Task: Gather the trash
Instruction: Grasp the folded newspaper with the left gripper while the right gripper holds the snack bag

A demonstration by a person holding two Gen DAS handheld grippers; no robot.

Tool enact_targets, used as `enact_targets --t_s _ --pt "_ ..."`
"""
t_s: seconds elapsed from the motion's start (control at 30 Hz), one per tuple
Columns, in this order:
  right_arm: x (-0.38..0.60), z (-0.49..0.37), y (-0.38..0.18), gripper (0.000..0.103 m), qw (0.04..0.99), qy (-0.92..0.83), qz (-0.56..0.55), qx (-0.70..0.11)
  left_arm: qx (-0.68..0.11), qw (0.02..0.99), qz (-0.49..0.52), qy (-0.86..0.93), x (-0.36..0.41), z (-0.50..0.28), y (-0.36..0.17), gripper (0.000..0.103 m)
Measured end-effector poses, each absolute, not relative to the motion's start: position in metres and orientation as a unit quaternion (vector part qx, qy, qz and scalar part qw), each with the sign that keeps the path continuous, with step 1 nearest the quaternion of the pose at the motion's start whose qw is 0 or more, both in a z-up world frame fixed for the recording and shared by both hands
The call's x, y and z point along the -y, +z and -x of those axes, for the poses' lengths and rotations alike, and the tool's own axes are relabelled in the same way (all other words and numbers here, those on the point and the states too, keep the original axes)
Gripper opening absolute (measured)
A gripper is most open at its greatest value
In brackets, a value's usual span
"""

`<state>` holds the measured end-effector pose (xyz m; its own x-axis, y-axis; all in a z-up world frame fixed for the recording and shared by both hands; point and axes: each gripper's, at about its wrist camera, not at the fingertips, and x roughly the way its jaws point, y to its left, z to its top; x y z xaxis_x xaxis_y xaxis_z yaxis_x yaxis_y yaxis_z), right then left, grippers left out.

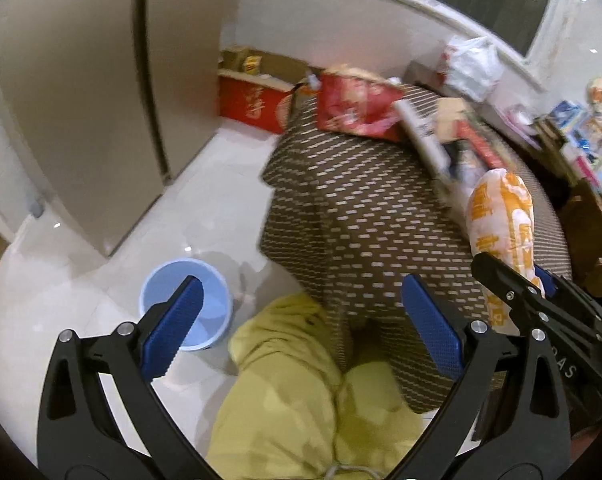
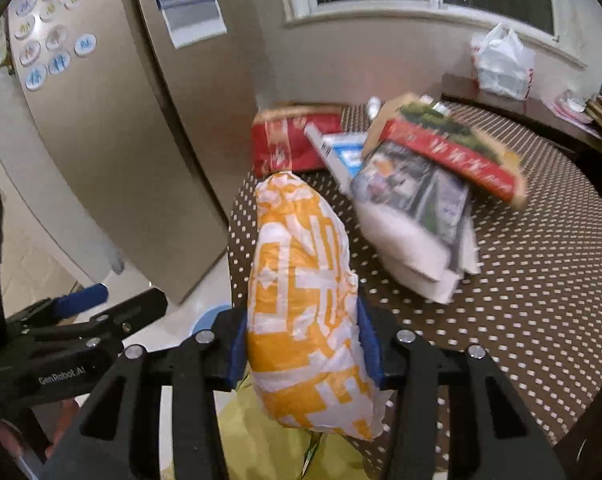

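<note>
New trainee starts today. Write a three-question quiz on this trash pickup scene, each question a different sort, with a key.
1. True or false: the right hand-held gripper is shut on the orange-and-white bag.
2. What colour is the bucket on the floor? A green, B light blue, C red.
3. Fill in: the left hand-held gripper stands ____, holding nothing.

Key: 1 true; 2 B; 3 open.

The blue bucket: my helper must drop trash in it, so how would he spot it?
Start at the brown dotted table. On the pale floor beside it stands the blue bucket, round and open-topped. It is the only blue container on the floor; the boxes beyond are red and cardboard.
</note>
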<state>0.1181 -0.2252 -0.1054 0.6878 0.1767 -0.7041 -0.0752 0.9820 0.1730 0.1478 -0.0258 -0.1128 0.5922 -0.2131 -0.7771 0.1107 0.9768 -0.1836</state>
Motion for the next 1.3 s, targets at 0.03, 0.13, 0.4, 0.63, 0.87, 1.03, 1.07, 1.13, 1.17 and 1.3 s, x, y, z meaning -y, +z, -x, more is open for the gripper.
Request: enact_targets --t_s 0.03,0.13,0.4,0.63,0.87,1.03,1.07,1.13,1.17,1.3 --pt "0.231 -0.11 -0.098 0.046 0.922 0.059 -0.069 -0.376 -0.438 0.891 0.054 -0.107 0.032 -0.145 -0.108 0.097" --pt "0.247 -0.091 -0.081 0.046 0.933 0.038 -0.084 -0.348 -0.434 0.889 0.047 -0.136 0.047 -0.145 -0.103 0.097" --pt "0.301 -0.068 -0.075 0.046 0.935 -0.058 -0.131 -0.326 -0.456 0.859 0.037 -0.232 0.107 -0.171 -0.113 0.097" --pt "0.333 -0.073 -0.087 0.046 0.924 -0.087 -0.154 -0.338 -0.471 0.842 0.042 -0.259 0.151 -0.214 -0.122 0.097" --pt "0.362 -0.083 -0.095 0.045 0.917 -0.112 -0.167 -0.344 -0.492 0.832 0.066 -0.247 0.18 -0.26 -0.135 0.097" --pt "0.374 -0.093 -0.101 0.045 0.914 -0.118 -0.168 -0.351 -0.481 0.841 0.049 -0.242 0.197 -0.268 -0.142 0.071" --pt "0.376 -0.096 -0.102 0.045 0.913 -0.117 -0.169 -0.353 -0.476 0.843 0.031 -0.25 0.202 -0.268 -0.142 0.058" --pt "0.378 -0.1 -0.106 0.045 0.911 -0.114 -0.172 -0.356 -0.459 0.851 -0.006 -0.256 0.209 -0.262 -0.142 0.051" --pt "0.379 -0.102 -0.107 0.046 0.911 -0.113 -0.172 -0.358 -0.453 0.854 -0.01 -0.255 0.209 -0.259 -0.14 0.049" --pt "0.379 -0.102 -0.111 0.046 0.908 -0.112 -0.179 -0.362 -0.431 0.862 -0.015 -0.267 0.206 -0.246 -0.127 0.04"
